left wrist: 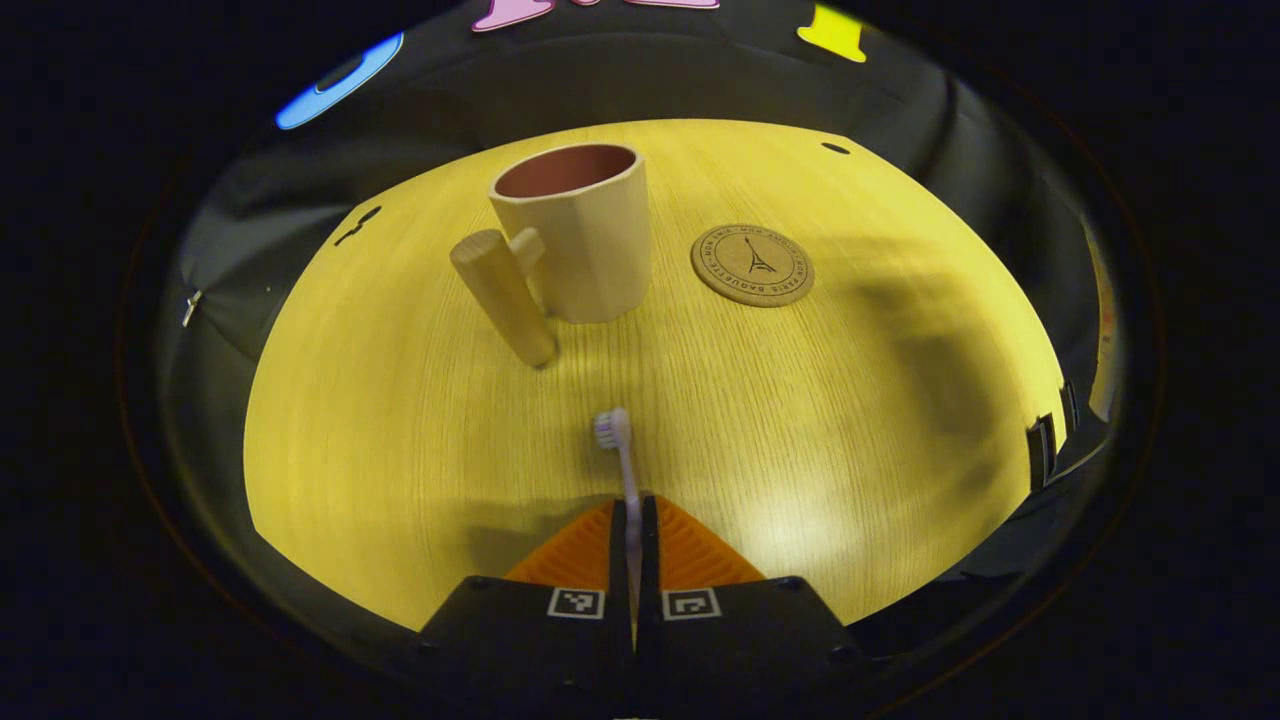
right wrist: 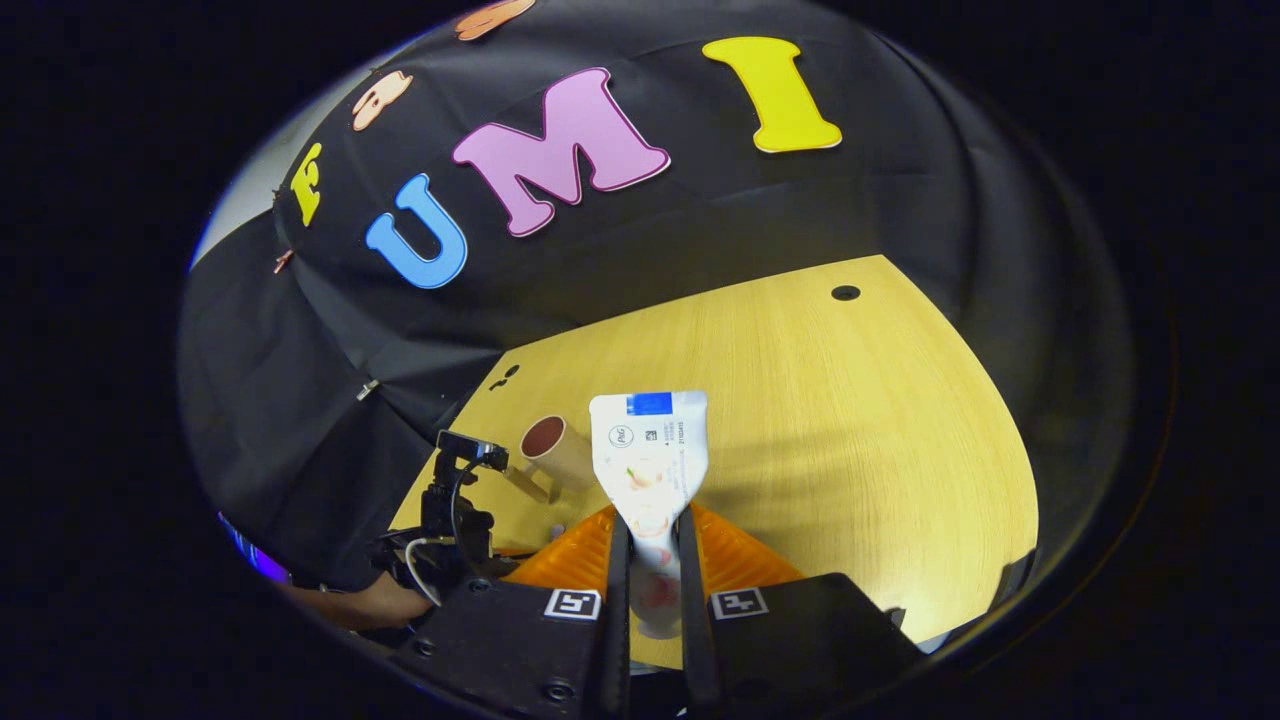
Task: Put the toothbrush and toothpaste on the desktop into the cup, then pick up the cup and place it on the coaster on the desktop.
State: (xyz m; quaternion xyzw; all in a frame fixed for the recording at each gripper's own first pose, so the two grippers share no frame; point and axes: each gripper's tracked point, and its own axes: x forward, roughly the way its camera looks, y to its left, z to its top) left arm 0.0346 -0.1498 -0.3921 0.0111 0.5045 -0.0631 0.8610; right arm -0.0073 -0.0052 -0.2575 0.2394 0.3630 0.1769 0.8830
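**Both tongs gripping, cup waiting empty**

While the wooden table (left wrist: 400, 420) is spreading wide under warm light in the left gripper view, it is carrying the cup (left wrist: 580, 235) and the coaster (left wrist: 752, 264), which are sitting near each other but apart, the coaster on the cup's right. The cup is standing upright with its mouth open and nothing visible inside, and its thick wooden handle (left wrist: 503, 297) is slanting down toward the camera until its lower end is meeting the table. The round cork coaster is lying flat and bare.

Closer in, the left tongs (left wrist: 633, 540) are clenching the toothbrush (left wrist: 624, 460) by its handle, both fingers pressing on it, with the bristle head pointing forward toward the cup and hanging short of it, above the table.

In the right gripper view, the right tongs (right wrist: 652, 560) are grasping the toothpaste (right wrist: 650, 455) between both fingers, its flat crimped end sticking up and forward over the table (right wrist: 850, 420). Farther off to the left, the cup (right wrist: 555, 447) is showing small beside the other gripper (right wrist: 455, 510), with a hand (right wrist: 360, 603) holding it low at the edge.
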